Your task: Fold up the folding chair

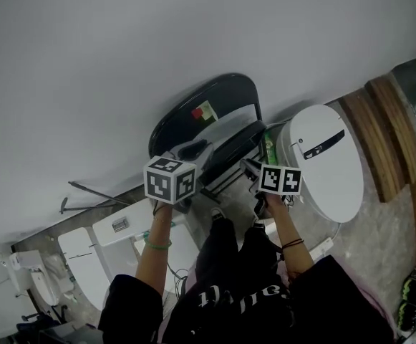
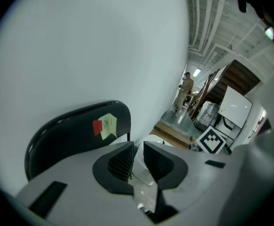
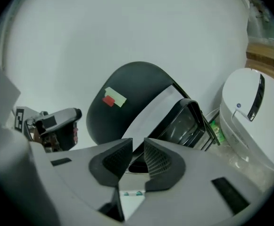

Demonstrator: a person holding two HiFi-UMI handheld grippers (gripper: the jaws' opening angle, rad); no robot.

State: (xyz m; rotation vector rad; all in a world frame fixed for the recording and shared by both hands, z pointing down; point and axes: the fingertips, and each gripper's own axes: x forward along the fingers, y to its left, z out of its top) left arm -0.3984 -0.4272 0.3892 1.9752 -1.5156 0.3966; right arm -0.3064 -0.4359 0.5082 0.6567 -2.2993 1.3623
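Black folding chair (image 1: 218, 95) with red and pale-yellow stickers (image 1: 204, 112); white toilet (image 1: 322, 163); black-and-white square-patterned marker cubes (image 1: 170, 180).

Head view looks steeply down; both gripper views share the chair (image 3: 137, 84), seemingly close.

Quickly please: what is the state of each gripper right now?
Left gripper: jaws slightly apart, holding nothing.
Right gripper: jaws slightly apart, holding nothing.
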